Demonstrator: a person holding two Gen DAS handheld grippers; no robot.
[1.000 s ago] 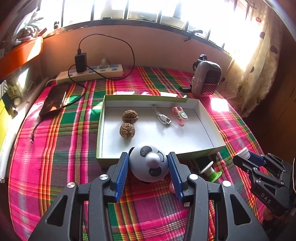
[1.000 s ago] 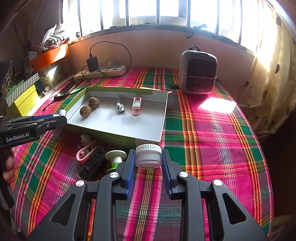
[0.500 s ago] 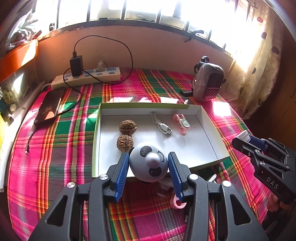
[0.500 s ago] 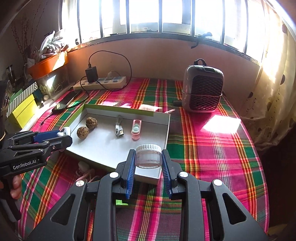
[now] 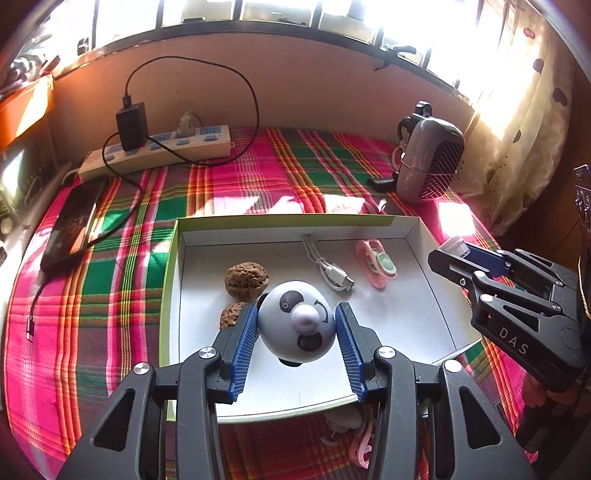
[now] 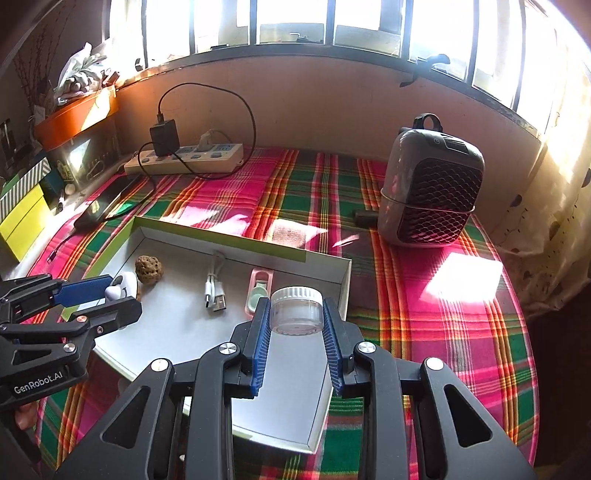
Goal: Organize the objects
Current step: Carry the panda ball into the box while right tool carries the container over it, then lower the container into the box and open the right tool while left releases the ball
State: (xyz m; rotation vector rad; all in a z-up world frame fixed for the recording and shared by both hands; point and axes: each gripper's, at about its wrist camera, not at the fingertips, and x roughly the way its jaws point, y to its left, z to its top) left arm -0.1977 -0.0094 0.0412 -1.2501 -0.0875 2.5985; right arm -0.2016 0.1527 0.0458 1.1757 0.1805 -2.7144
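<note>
**Both loads over the tray, ready to drop**

I've got the shallow white cardboard tray with green rim on the plaid tabletop as the collecting spot, so both grippers angle down over it. Left gripper jaws clamped on round grey panda-face toy, nr walnuts. Right gripper jaws clamped on small clear jar w/ white lid.

Home room, plaid tablecloth, curtained window, power strip, small heater

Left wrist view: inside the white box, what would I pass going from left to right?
Larger walnut → panda ball, held in the left gripper → white USB cable → pink clip, all in the white box.
</note>
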